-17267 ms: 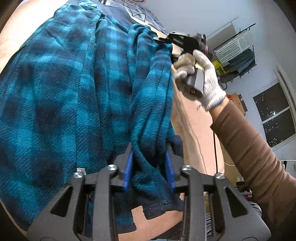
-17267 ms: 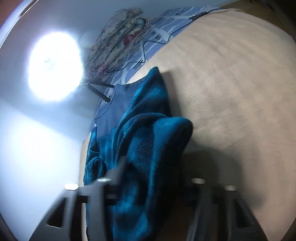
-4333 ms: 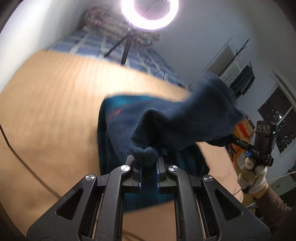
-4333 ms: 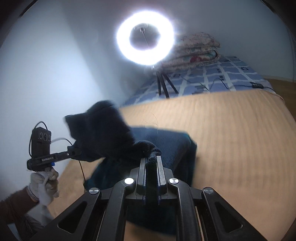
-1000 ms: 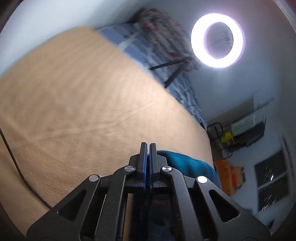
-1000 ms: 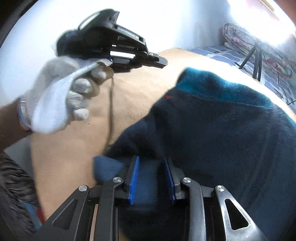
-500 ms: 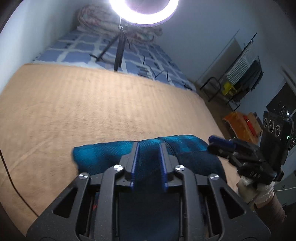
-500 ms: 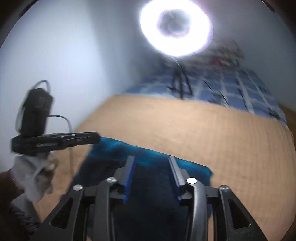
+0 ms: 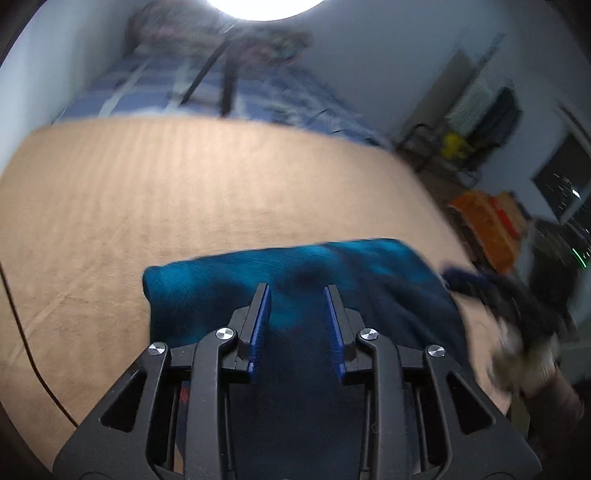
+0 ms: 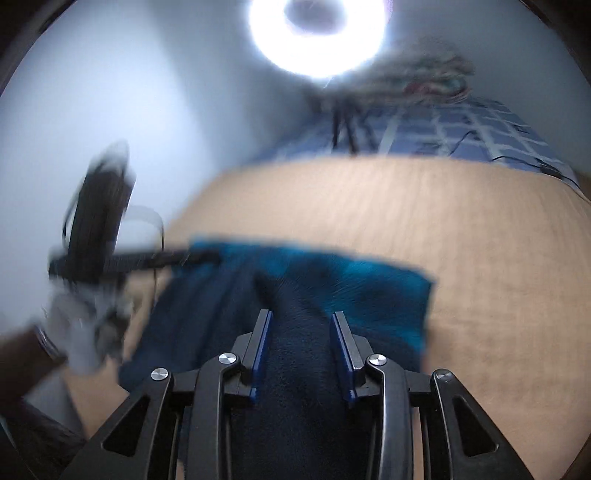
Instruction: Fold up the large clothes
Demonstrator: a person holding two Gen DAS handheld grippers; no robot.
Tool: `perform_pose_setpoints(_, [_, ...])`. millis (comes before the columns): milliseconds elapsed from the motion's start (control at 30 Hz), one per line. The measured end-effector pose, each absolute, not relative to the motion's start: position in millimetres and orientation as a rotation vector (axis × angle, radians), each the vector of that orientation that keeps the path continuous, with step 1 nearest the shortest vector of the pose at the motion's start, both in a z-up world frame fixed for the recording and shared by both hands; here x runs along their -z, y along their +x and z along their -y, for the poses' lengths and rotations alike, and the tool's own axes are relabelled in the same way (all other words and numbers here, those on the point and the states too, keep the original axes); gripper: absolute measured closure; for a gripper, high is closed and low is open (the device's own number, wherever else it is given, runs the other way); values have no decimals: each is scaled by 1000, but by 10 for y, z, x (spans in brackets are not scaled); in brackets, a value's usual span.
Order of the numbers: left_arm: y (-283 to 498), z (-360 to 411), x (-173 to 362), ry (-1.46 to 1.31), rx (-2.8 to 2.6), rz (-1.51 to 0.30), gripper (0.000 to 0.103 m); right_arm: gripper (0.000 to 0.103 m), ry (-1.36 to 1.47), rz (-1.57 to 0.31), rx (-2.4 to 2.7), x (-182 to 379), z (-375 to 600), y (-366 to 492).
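Observation:
A teal and dark blue fleece garment point(image 9: 295, 273) lies folded into a compact bundle on the tan bed cover point(image 9: 184, 192). It also shows in the right wrist view point(image 10: 351, 288). My left gripper point(image 9: 297, 291) is open and empty just above the bundle. My right gripper point(image 10: 301, 317) is open, with a dark ridge of the fleece lying between its jaws, not clamped. The other hand's gripper appears blurred at the right of the left wrist view point(image 9: 491, 291) and at the left of the right wrist view point(image 10: 133, 258).
A ring light point(image 10: 317, 33) on a tripod stands beyond the tan cover, on a blue checked bed point(image 10: 461, 129) with a folded quilt. A black cable point(image 9: 22, 332) runs along the left. A clothes rack point(image 9: 480, 110) and orange items point(image 9: 487, 221) stand at the right.
Both grippers have opened wider and drawn back a little from the folded bundle. The views are blurred by motion. The bundle stays on the tan cover.

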State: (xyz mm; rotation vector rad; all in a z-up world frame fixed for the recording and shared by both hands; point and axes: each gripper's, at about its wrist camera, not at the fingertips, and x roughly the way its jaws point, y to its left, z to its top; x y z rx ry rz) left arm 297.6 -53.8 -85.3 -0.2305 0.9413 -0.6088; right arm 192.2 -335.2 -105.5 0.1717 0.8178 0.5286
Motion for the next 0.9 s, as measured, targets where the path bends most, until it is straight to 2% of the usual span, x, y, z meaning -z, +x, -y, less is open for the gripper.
perform_pose_setpoints(100, [2632, 580, 772, -204, 678, -921, 75, 53, 297, -839, -499, 1030, 3753, 2073])
perform_pose_setpoints(133, [2556, 611, 791, -201, 700, -930, 75, 43, 354, -868, -509, 1083, 3861, 2147])
perform_pose_setpoints(167, [2493, 650, 828, -194, 720, -944, 75, 42, 396, -892, -509, 1141, 3921, 2204])
perform_pose_setpoints(300, [2377, 818, 1062, -153, 763, -1018, 75, 45, 654, -1008, -540, 1597, 4102, 2574])
perform_pose_setpoints(333, [2365, 832, 1114, -157, 765, -1035, 75, 52, 720, -1027, -569, 1704, 4090, 2651])
perform_pose_setpoints(367, [2354, 829, 1187, -163, 762, -1047, 75, 71, 746, -1029, -583, 1748, 4046, 2643])
perform_pose_setpoints(400, [2329, 801, 1276, -177, 765, -1043, 75, 75, 729, -1017, -588, 1743, 3976, 2659])
perform_pose_setpoints(467, [2288, 772, 1398, -159, 776, -1028, 73, 84, 504, -970, -532, 1574, 3754, 2606])
perform_pose_setpoints(533, [2285, 701, 1454, -177, 798, -1012, 73, 84, 241, -1016, -405, 1632, 3527, 2647])
perform_pose_setpoints(567, [2297, 671, 1435, -196, 795, -1027, 73, 79, 206, -1034, -368, 1687, 3541, 2717])
perform_pose_setpoints(633, [2243, 659, 1314, -160, 776, -1022, 73, 72, 170, -1009, -296, 1600, 3601, 2743])
perform_pose_setpoints(800, [1938, 417, 997, -113, 744, -930, 73, 71, 197, -889, -305, 1133, 3789, 2296])
perform_pose_setpoints(833, [1924, 338, 968, -146, 729, -923, 71, 71, 186, -871, -329, 1049, 3779, 2132])
perform_pose_setpoints(900, [1931, 18, 938, -308, 684, -919, 63, 63, 187, -849, -367, 995, 3758, 1871])
